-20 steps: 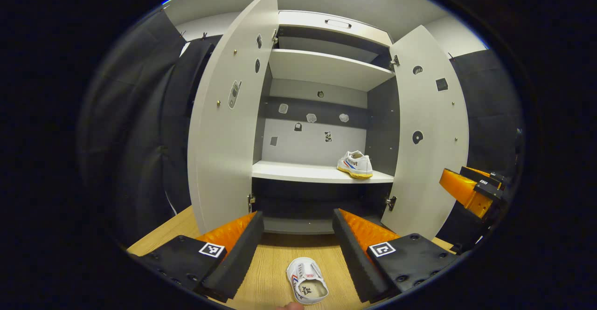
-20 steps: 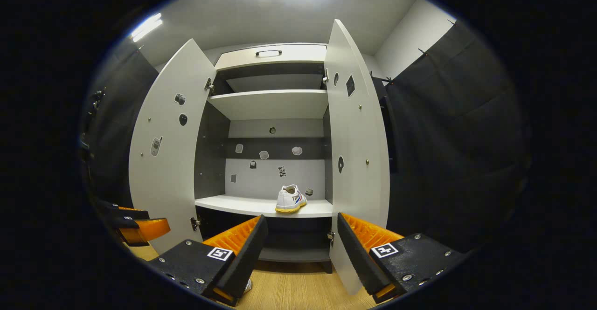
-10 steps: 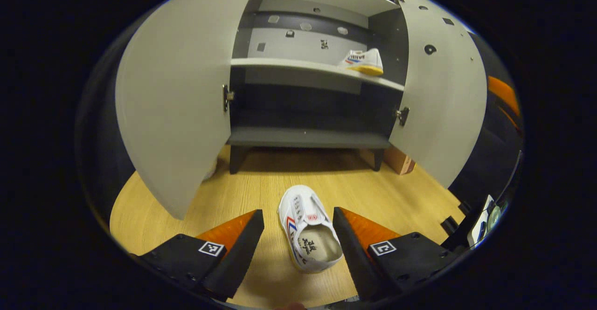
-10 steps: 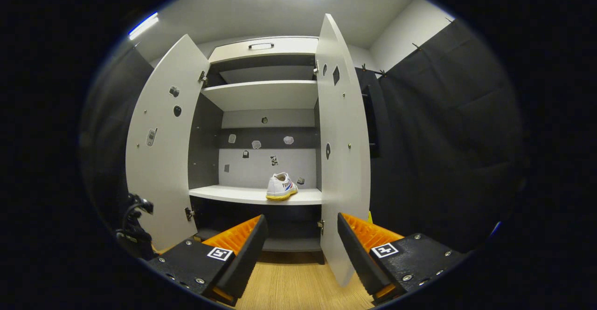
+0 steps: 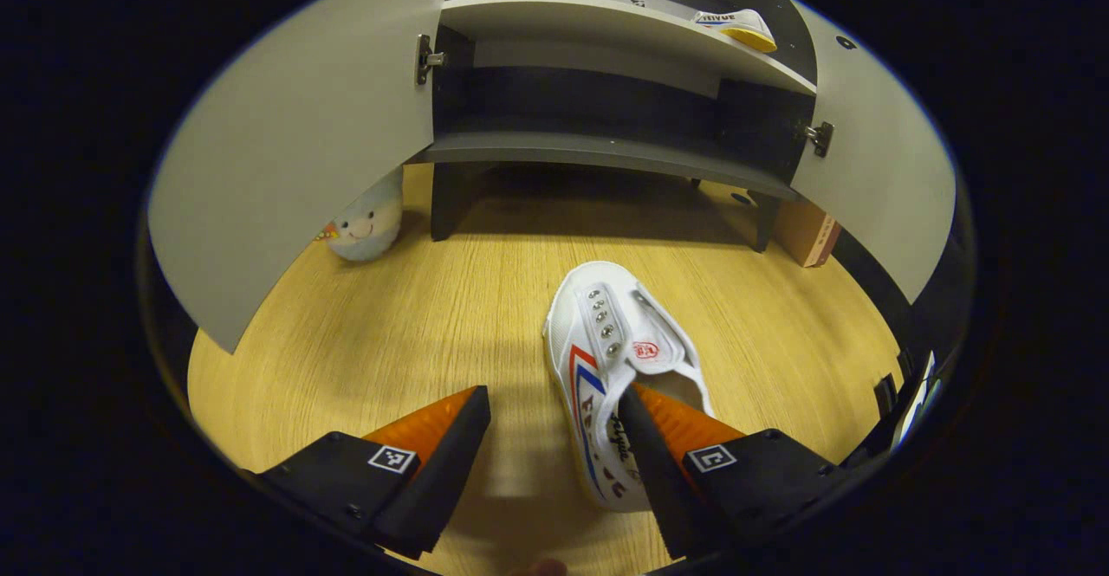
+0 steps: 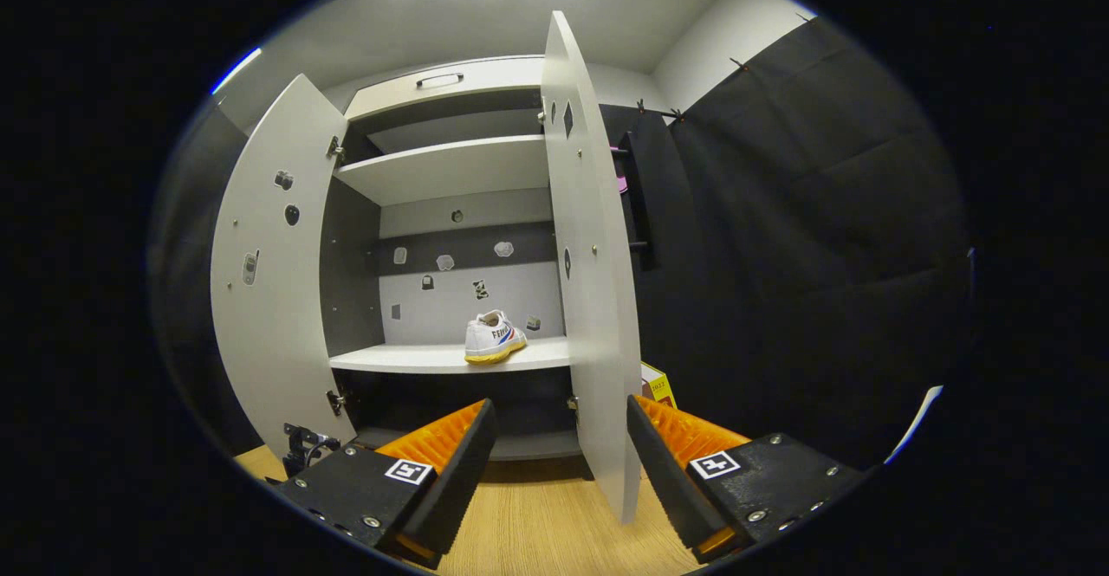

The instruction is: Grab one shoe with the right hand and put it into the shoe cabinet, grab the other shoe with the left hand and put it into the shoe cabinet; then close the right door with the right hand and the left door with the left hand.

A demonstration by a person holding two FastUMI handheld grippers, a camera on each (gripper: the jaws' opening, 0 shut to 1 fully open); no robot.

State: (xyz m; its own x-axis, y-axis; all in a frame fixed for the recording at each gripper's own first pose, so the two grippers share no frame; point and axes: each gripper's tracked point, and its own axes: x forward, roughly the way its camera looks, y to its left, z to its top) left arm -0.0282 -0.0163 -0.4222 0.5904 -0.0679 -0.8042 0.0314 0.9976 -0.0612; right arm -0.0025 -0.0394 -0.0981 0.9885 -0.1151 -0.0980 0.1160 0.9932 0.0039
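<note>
A white shoe (image 5: pixel 606 359) with red and blue stripes lies on the wooden floor (image 5: pixel 416 333), toe toward the cabinet. My left gripper (image 5: pixel 554 437) hangs open just above it, its right finger over the shoe's heel opening and its left finger beside the shoe. The other white shoe (image 6: pixel 492 337) (image 5: pixel 736 27) with a yellow sole stands on the middle shelf (image 6: pixel 433 357) of the shoe cabinet. Both doors stand open: the left door (image 6: pixel 264 290) (image 5: pixel 286 143) and the right door (image 6: pixel 593 281) (image 5: pixel 884 177). My right gripper (image 6: pixel 554 455) is open and empty, facing the right door's edge.
A small plush toy (image 5: pixel 368 225) sits on the floor behind the left door, by the cabinet's leg. A brown box (image 5: pixel 806 231) (image 6: pixel 656 380) stands beside the cabinet's right leg. The dark bottom shelf (image 5: pixel 598 152) is low above the floor.
My left gripper has tilted down and dropped toward the shoe on the floor, now straddling its heel. The right gripper has drifted right, so the cabinet sits further left in its view.
</note>
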